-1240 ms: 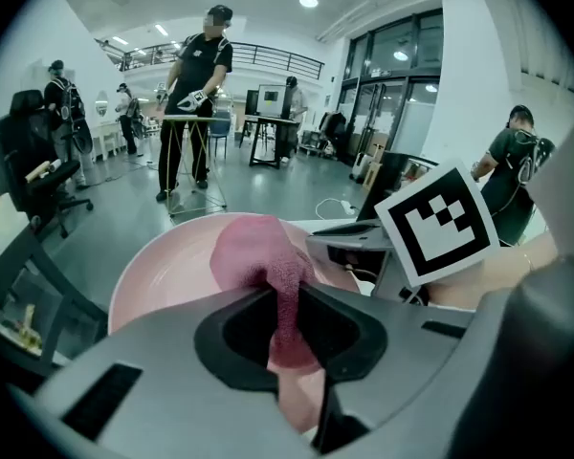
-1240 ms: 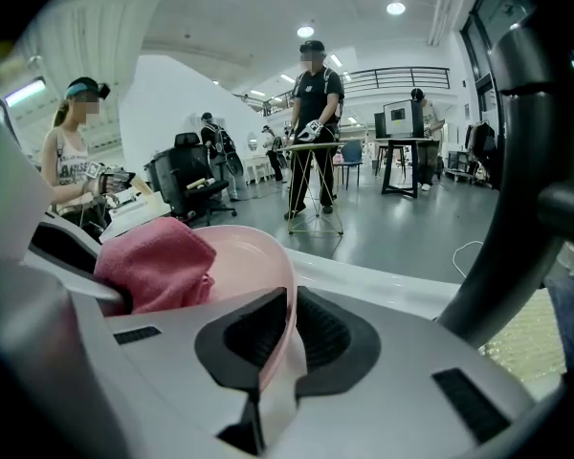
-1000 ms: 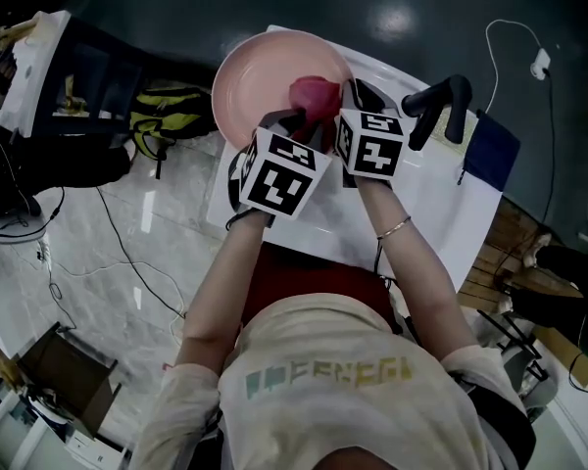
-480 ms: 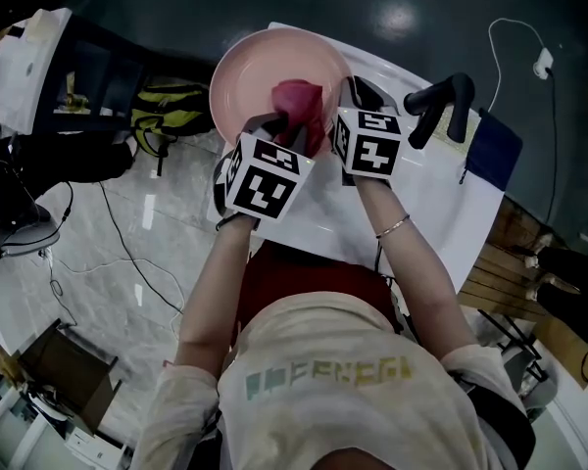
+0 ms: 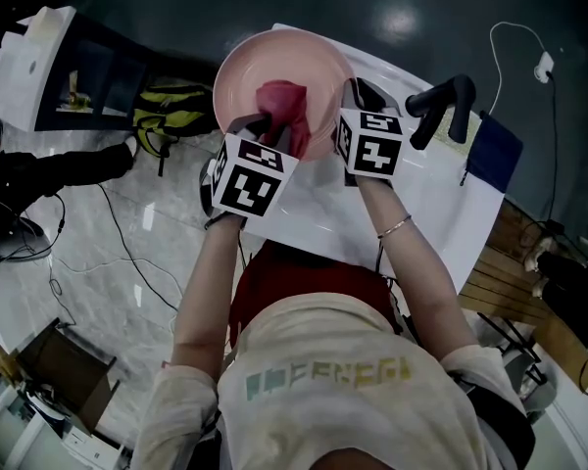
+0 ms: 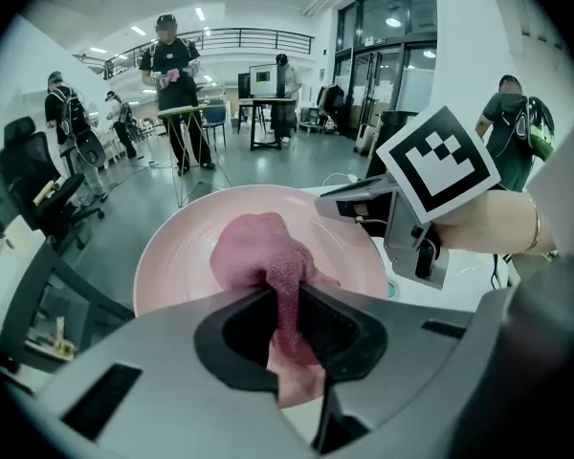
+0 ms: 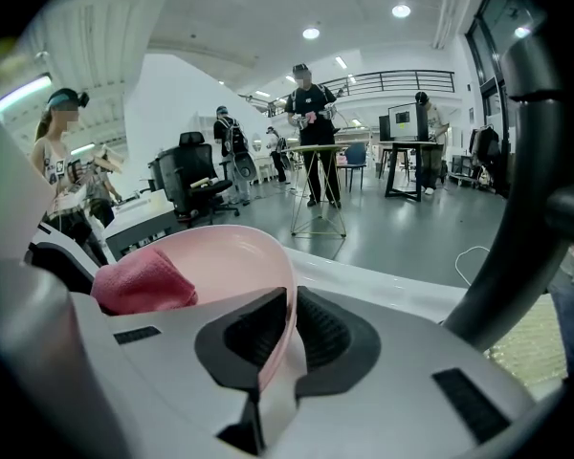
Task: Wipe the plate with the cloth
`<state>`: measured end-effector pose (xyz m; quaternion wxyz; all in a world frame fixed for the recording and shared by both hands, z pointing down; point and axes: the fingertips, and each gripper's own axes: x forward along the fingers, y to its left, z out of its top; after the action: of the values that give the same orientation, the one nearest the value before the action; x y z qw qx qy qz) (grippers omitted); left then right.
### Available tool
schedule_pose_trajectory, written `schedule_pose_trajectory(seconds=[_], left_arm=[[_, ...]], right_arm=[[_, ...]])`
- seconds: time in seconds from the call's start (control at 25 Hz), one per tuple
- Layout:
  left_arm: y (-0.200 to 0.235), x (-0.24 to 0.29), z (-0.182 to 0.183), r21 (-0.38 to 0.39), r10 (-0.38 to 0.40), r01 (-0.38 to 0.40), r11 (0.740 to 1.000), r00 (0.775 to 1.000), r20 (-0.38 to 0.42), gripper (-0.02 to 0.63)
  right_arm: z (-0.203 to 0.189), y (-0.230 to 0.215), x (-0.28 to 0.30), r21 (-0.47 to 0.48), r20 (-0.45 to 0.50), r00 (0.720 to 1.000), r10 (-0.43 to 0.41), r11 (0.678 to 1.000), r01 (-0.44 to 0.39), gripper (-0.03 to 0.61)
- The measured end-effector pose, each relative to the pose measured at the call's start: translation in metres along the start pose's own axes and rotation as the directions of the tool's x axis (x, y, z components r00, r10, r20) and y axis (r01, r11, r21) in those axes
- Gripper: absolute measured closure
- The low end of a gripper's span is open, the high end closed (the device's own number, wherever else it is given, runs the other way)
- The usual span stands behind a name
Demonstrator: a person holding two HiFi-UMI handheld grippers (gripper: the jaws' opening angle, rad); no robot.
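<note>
A pink plate (image 5: pixel 274 67) is held up over the far edge of a white table (image 5: pixel 441 213). My right gripper (image 5: pixel 351 96) is shut on the plate's right rim; in the right gripper view the rim (image 7: pixel 285 323) runs between the jaws. My left gripper (image 5: pixel 265 125) is shut on a red cloth (image 5: pixel 282 106) and presses its bunched end onto the plate's inner face. In the left gripper view the cloth (image 6: pixel 258 251) lies on the plate (image 6: pixel 182 247) and a strip of it runs down between the jaws, with the right gripper (image 6: pixel 364 199) at the plate's right rim.
A black gripper-like tool (image 5: pixel 441 101) lies on the table to the right. A yellow-and-black bag (image 5: pixel 171 106) and cables lie on the floor at left, next to a dark shelf unit (image 5: pixel 88 71). Several people stand in the hall beyond (image 6: pixel 175 65).
My left gripper has moved left and a little nearer with the cloth, dragging it from the plate's right part toward its middle. The right gripper and plate have stayed nearly still.
</note>
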<state>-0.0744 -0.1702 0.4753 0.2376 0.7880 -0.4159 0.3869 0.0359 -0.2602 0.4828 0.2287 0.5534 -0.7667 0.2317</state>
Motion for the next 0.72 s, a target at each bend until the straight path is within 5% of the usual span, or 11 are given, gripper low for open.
schedule_pose_trajectory(seconds=[0.36, 0.72], left_arm=[[0.021, -0.004, -0.002, 0.069, 0.058, -0.056, 0.996, 0.998, -0.023, 0.546], [0.046, -0.009, -0.006, 0.044, 0.100, -0.099, 0.994, 0.995, -0.023, 0.545]], right_arm=[[0.000, 0.000, 0.000, -0.003, -0.001, 1.000, -0.006, 1.000, 0.006, 0.537], [0.001, 0.000, 0.000, 0.001, 0.005, 1.000, -0.010, 1.000, 0.010, 0.538]])
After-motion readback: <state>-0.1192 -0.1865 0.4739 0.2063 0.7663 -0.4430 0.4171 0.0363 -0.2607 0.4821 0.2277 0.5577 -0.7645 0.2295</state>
